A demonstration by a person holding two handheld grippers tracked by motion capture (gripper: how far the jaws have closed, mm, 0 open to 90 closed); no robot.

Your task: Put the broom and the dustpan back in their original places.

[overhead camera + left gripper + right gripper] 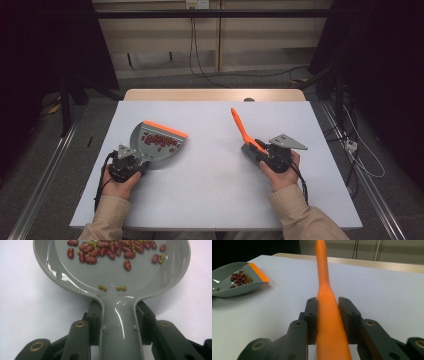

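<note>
Dustpan [112,277]: light, stiff plastic, loose beans [110,251] inside; left claw [120,322] pinches its handle. Brush [325,290]: light; right claw [329,317] pinches its handle.

No text, label, brand, number or sign can be read anywhere: the grey dustpan [112,275] and the orange brush handle [327,315] are plain (no moulded lettering shows), and the table [210,150] bears no markings
</note>
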